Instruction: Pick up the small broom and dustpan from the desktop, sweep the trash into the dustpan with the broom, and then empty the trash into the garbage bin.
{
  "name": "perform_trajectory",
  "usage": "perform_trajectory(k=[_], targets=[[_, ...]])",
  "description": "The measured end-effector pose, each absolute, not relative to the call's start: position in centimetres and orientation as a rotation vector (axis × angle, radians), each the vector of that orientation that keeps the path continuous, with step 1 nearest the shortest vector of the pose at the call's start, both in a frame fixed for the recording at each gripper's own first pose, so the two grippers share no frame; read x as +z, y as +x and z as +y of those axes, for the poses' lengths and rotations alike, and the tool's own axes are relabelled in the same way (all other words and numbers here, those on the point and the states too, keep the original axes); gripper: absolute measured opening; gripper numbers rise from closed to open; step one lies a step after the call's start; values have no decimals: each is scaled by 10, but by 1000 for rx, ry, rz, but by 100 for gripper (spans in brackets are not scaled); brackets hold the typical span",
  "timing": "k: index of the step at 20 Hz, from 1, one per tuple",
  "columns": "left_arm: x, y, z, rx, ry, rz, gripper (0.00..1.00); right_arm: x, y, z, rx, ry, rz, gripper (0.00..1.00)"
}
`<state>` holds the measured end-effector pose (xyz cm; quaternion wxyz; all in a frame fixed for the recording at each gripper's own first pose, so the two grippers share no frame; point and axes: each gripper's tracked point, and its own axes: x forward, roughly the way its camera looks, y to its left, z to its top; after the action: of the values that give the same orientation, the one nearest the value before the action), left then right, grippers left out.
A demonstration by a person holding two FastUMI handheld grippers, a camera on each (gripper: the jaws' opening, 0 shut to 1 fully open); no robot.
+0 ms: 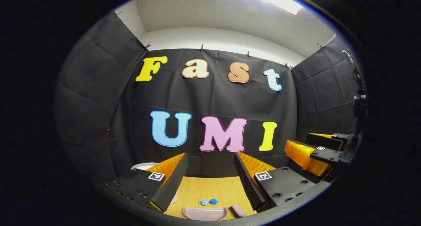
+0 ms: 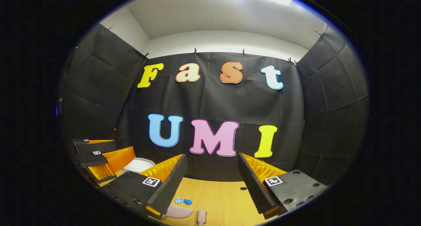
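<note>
Both: left hand-held gripper (image 1: pixel 210 180), right hand-held gripper (image 2: pixel 212 183) wide open, empty.

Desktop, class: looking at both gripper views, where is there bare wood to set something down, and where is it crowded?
Bare desktop stretches from the blue trash back to the black cloth wall. The near edge is crowded: pink dustpan, broom and trash sit close together. A white bin occupies the far left.

2 blue trash bits (image 1: pixel 208 202), 1 pink dustpan (image 1: pixel 204 213), 1 pink broom (image 1: pixel 238 210), 1 white bin (image 2: pixel 139 164), 2 grippers.
</note>
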<state>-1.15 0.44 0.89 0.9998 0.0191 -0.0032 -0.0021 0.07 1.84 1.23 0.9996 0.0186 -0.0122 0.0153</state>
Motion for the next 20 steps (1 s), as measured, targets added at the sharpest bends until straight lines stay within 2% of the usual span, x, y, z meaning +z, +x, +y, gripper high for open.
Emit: perform_trajectory(k=[3,4,7,9,11,13,14,16,20], targets=[[5,-13,5,-4,42,8,82,12,-1,23,33,38,-22,95],[4,-13,5,-4,45,10,82,12,-1,23,33,35,-20,99],[4,-14,9,2,53,5,82,10,0,27,35,30,-13,99],[2,-14,9,-3,39,12,82,10,1,30,36,27,-12,95],[-6,-12,11,-11,28,26,82,7,4,35,43,34,-3,99],[-28,-9,20,6,6,95,82,-7,9,42,53,75,40,99],[-35,-9,24,10,-9,117,82,-11,11,44,50,89,54,95],[-38,-5,33,33,-35,134,82,-16,16,42,44,96,66,100],[-69,10,28,28,-83,263,80,-42,32,45,57,81,127,99]])
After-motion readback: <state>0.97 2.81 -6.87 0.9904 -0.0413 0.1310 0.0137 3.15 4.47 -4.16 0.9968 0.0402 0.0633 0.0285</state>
